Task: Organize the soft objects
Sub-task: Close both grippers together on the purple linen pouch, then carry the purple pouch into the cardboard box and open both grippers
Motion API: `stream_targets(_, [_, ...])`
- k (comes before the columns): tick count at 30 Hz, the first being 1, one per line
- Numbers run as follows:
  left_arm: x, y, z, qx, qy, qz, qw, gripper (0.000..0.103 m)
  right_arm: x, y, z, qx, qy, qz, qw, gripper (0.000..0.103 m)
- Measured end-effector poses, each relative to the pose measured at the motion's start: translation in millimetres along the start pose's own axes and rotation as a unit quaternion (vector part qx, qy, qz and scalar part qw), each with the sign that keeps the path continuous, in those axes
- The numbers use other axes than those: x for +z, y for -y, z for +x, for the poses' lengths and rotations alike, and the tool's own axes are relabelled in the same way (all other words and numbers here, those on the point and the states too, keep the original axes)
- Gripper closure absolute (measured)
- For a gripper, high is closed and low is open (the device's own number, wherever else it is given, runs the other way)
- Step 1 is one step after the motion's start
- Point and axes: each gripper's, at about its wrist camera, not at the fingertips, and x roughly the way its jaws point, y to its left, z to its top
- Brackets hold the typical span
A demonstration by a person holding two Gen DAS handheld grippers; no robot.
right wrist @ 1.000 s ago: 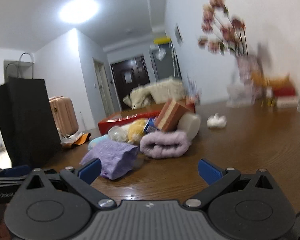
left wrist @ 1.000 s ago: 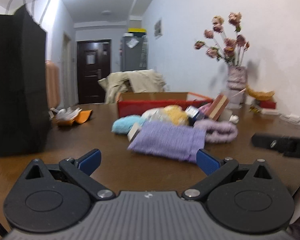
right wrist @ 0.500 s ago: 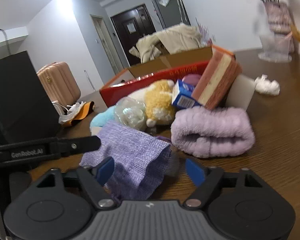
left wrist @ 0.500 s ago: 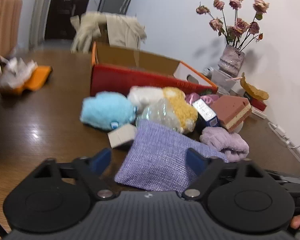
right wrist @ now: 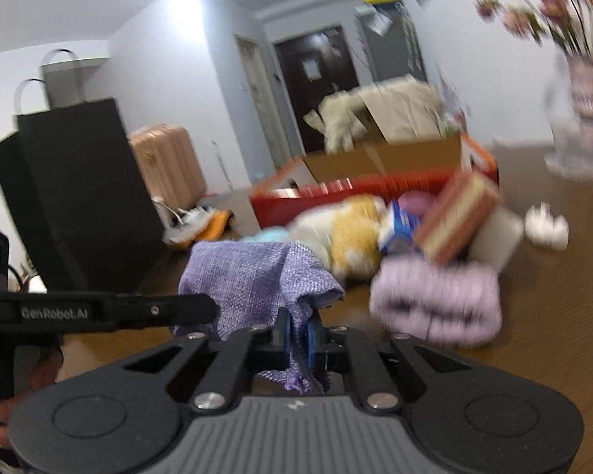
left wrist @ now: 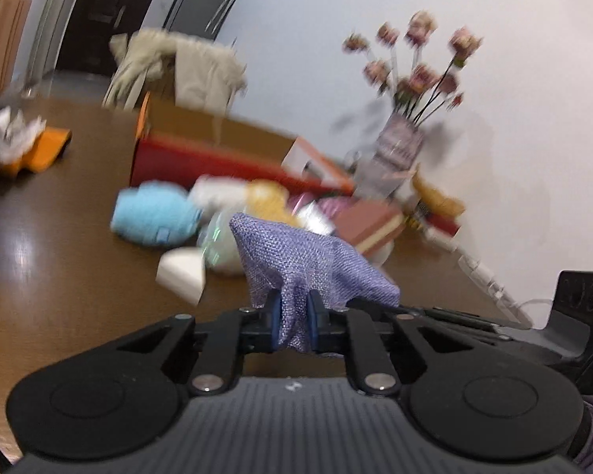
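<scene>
A purple woven cloth bag hangs lifted off the brown table, pinched at two edges. My left gripper is shut on one edge of it. My right gripper is shut on another edge of the same bag, and the left gripper's black arm reaches in from the left of the right wrist view. Behind the bag lie a blue plush, a yellow and white plush, a rolled lilac towel and a pink sponge block. An open red cardboard box stands behind the pile.
A tall black paper bag stands at the table's left. A vase of dried flowers sits by the white wall on the right. Crumpled paper on an orange item lies far left. A small white box lies near the bag.
Both grippers moved in on the purple bag and shut on its edges. The bag has risen off the table and bunched up between them.
</scene>
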Motion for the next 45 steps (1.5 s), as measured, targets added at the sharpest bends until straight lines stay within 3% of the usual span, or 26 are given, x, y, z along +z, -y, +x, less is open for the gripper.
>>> stream_targets(5, [61.3, 15.0, -10.1, 0.003, 0.062, 0.017, 0.9979, 0.089, 62.5, -5.9, -10.7, 0.019, 0.049, -0.053, 0.997, 0.096])
stream_targets(9, [127.4, 6.7, 9.2, -0.001, 0.091, 0.027, 0.9954, 0.089, 134.9, 4.1, 14.8, 0.04, 0.069, -0.063, 0.995, 0.096])
stream_targets(14, [197.5, -39.4, 67.4, 0.01, 0.1, 0.003, 0.995, 0.089, 223.1, 33.0, 98.8, 0.07, 0.023, -0.01, 0.997, 0.096])
stream_targets(17, [228.3, -74.3, 116.1, 0.023, 0.086, -0.018, 0.9959, 0.089, 261.5, 47.3, 167.6, 0.057, -0.021, -0.003, 0.998, 0.096])
stream_targets(21, [243.5, -116.9, 182.4, 0.065, 0.036, -0.049, 0.996, 0.089, 271.6, 67.8, 266.5, 0.009, -0.09, 0.01, 0.996, 0.096])
stream_targets(24, [237.2, -134.4, 219.7, 0.083, -0.004, -0.05, 0.9953, 0.084, 252.1, 80.4, 323.8, -0.039, -0.137, 0.014, 0.99, 0.096])
stream_targets(26, [230.1, -140.6, 232.8, 0.108, -0.012, -0.045, 0.9931, 0.077, 236.8, 87.1, 353.0, -0.065, -0.169, 0.012, 0.983, 0.095])
stream_targets(29, [221.1, -148.2, 227.7, 0.094, 0.0, -0.054, 0.9941, 0.07, 223.6, 100.0, 378.7, -0.068, -0.213, 0.041, 0.974, 0.087])
stream_targets(33, [221.7, -136.8, 208.0, 0.11, 0.019, -0.041, 0.9929, 0.066, 230.0, 99.8, 364.1, -0.072, -0.191, 0.049, 0.978, 0.064])
stream_targets(37, [224.5, -109.6, 179.4, 0.125, 0.033, -0.007, 0.9916, 0.057, 251.4, 97.5, 325.1, -0.076, -0.147, 0.044, 0.985, 0.058])
stream_targets(43, [216.6, -51.0, 118.0, 0.147, 0.074, 0.071, 0.9838, 0.037, 284.4, 85.3, 222.4, -0.067, -0.068, 0.021, 0.995, 0.04])
stream_targets(45, [210.5, -33.0, 96.7, 0.152, 0.088, 0.086, 0.9807, 0.034, 284.1, 75.6, 176.0, -0.063, -0.041, 0.002, 0.997, 0.034])
